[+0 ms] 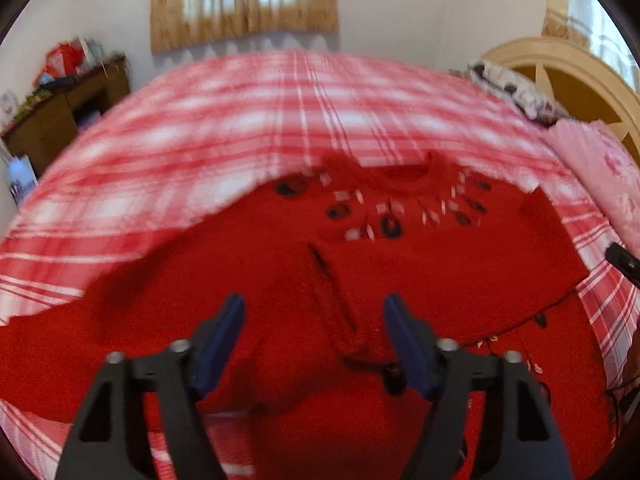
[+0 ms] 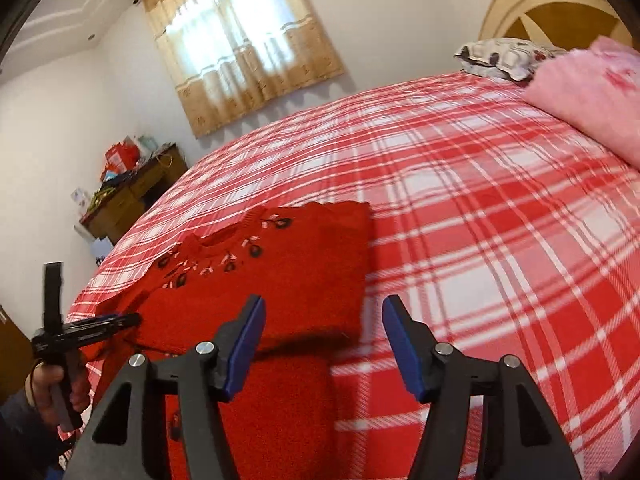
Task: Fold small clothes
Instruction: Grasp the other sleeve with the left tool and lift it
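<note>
Red sweater (image 1: 360, 264) lies on the plaid bedspread (image 2: 480, 220); both claws spread, grasping nothing.

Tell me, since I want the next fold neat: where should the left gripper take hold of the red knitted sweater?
Probably the cuff of the folded-in sleeve on the red knitted sweater. It lies between the open left gripper fingers, a raised narrow band running toward the camera, so come straight down from above, pinching across it.

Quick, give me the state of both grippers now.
Left gripper: jaws open, holding nothing, above the red sweater.
Right gripper: jaws open, holding nothing.
</note>
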